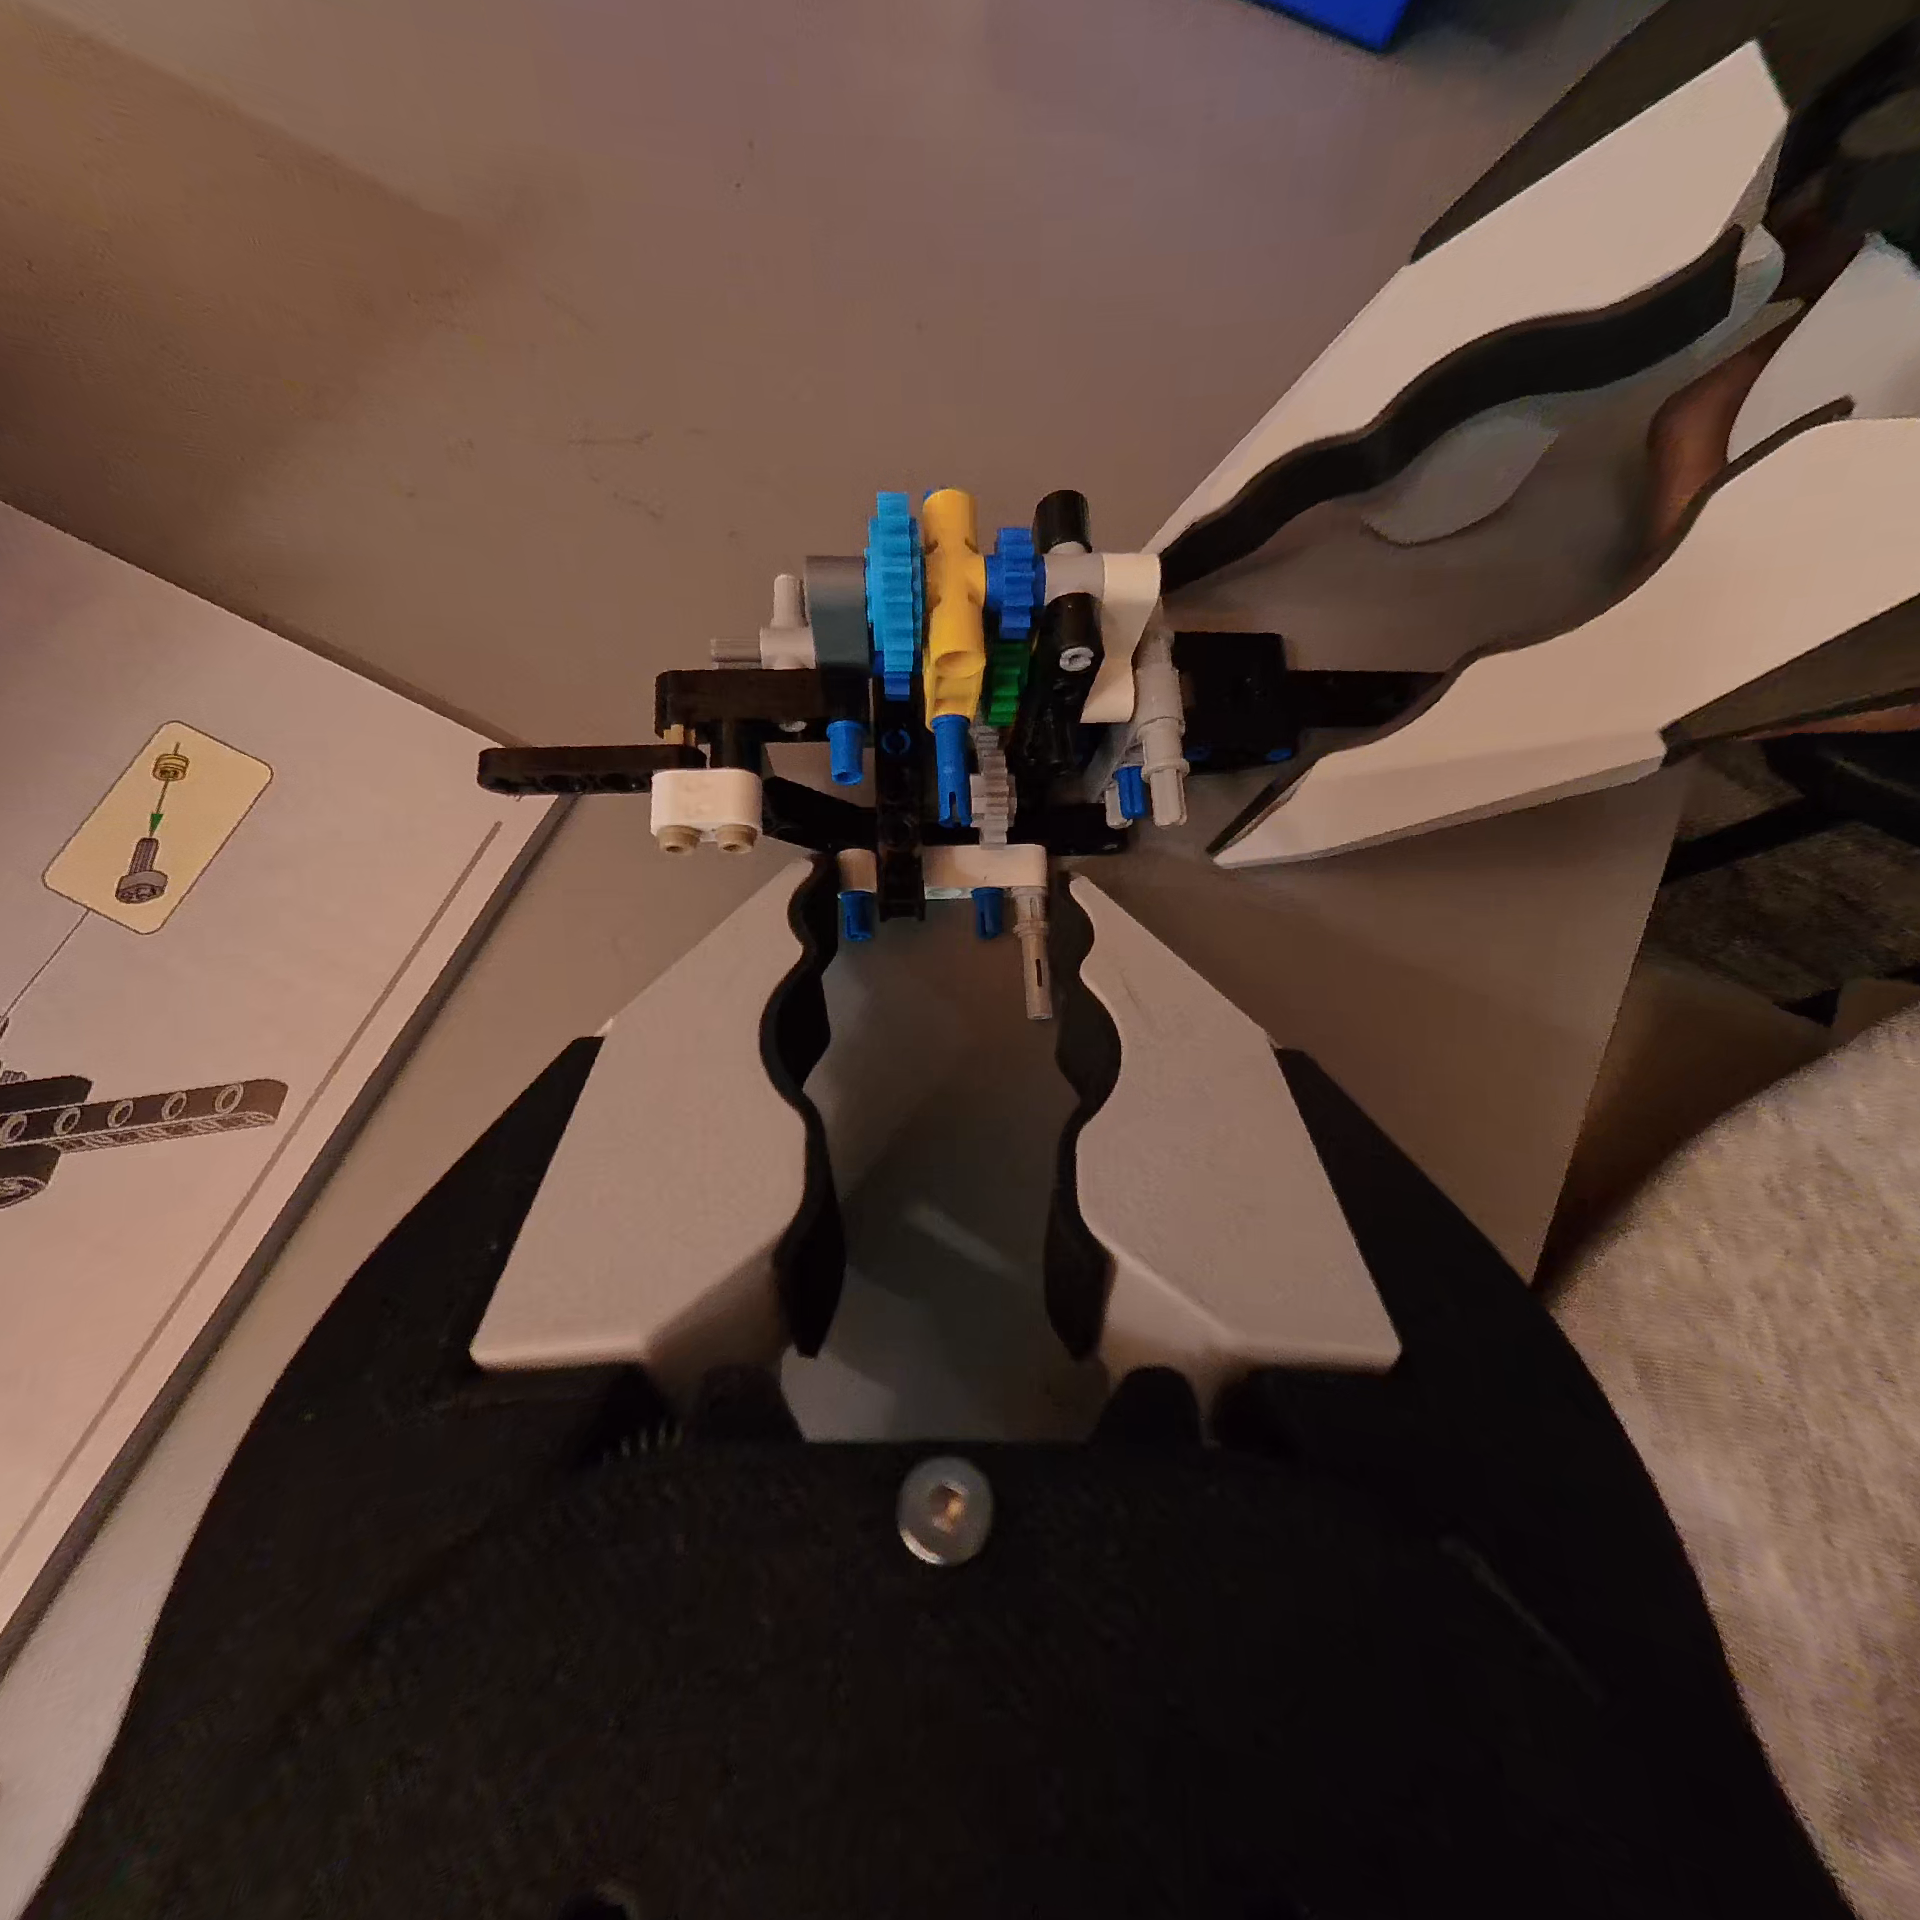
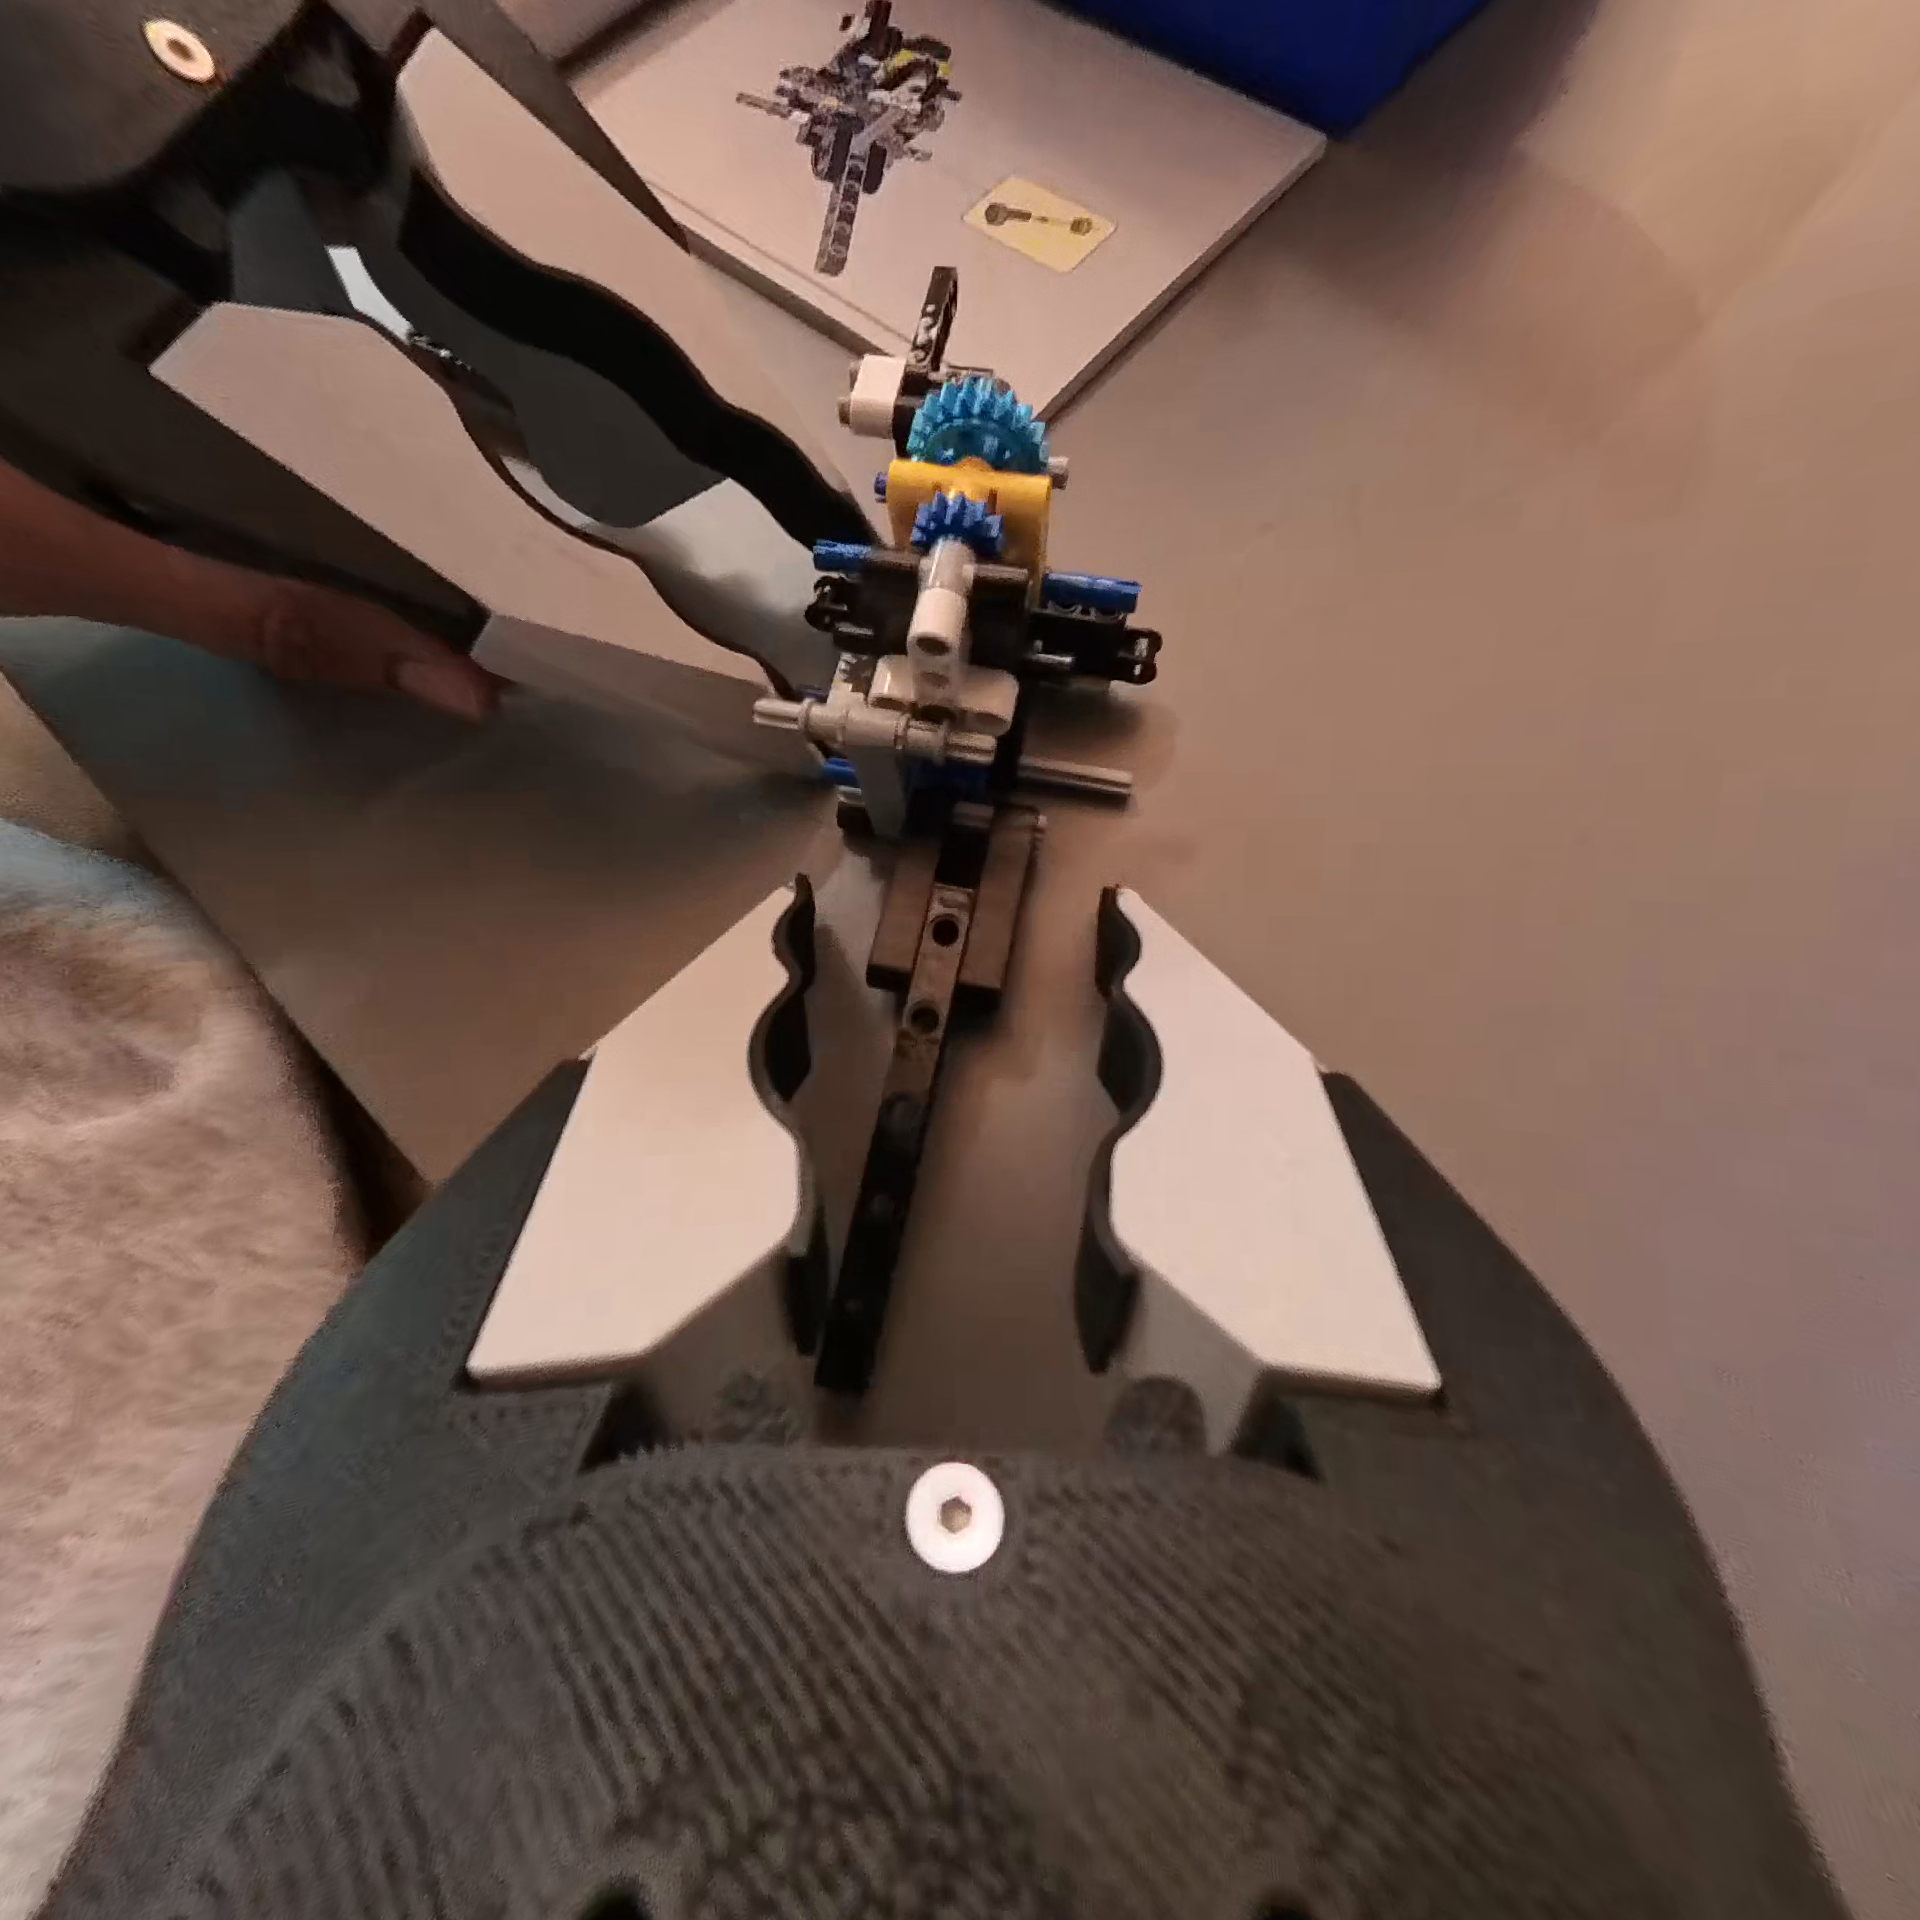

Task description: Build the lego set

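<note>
The lego assembly [image 1: 940, 675] is a cluster of black beams with light blue and dark blue gears, a yellow connector, white and grey pieces and blue pins. My left gripper [image 1: 945, 878] is shut on its lower end; it also shows in the right wrist view [image 2: 821, 644], coming from the upper left. A long black beam [image 2: 914, 1049] sticks out of the assembly [image 2: 956, 582]. It runs between the fingers of my right gripper [image 2: 956, 899], which is open and does not touch it. The right gripper shows at the upper right of the left wrist view [image 1: 1184, 707].
The open instruction booklet [image 1: 208, 935] lies on the grey table [image 1: 623, 312] to the left; it also shows beyond the assembly [image 2: 987, 208]. A blue box [image 2: 1351, 52] stands at the far edge. Grey fabric [image 1: 1766, 1455] lies beyond the table's near edge. A hand [image 2: 343, 644] holds the left gripper.
</note>
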Demonstrator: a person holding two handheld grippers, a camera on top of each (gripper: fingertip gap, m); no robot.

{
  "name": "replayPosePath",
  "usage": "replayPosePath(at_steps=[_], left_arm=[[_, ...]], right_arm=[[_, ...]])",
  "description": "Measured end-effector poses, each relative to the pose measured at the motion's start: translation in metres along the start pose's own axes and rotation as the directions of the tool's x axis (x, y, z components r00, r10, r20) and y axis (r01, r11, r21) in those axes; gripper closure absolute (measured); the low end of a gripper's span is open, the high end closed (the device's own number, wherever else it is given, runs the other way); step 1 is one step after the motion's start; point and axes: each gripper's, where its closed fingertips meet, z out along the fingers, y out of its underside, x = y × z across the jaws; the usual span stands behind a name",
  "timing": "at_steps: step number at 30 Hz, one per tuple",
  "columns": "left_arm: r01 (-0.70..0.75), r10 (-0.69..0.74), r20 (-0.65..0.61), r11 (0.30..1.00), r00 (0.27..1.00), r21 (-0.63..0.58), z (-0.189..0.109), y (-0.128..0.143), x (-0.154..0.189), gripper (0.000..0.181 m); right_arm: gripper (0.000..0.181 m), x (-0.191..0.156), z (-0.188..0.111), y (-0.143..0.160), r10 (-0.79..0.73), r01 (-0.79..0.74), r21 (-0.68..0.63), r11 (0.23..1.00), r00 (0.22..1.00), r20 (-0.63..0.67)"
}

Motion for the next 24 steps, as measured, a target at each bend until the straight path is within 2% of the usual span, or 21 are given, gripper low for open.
replayPosePath(at_steps=[9, 16, 21, 24], left_arm=[[0.003, -0.003, -0.003, 1.000, 1.000, 0.001, 0.000, 0.000, 0.000, 0.142], [0.003, -0.003, -0.004, 1.000, 1.000, 0.001, 0.000, 0.000, 0.000, 0.142], [0.001, -0.001, -0.002, 1.000, 1.000, 0.000, 0.000, 0.000, 0.000, 0.142], [0.002, -0.002, -0.003, 1.000, 1.000, 0.000, 0.000, 0.000, 0.000, 0.142]], right_arm=[[0.131, -0.009, 0.007, -0.009, 0.043, -0.044, 0.005, 0.999, 0.996, 0.079], [0.149, -0.002, 0.009, -0.009, 0.098, -0.098, -0.002, 0.995, 0.993, 0.067], [0.148, -0.002, 0.009, -0.010, 0.104, -0.104, -0.002, 0.995, 0.992, 0.068], [0.137, -0.007, 0.009, -0.010, 0.112, -0.113, 0.003, 0.994, 0.990, 0.083]])
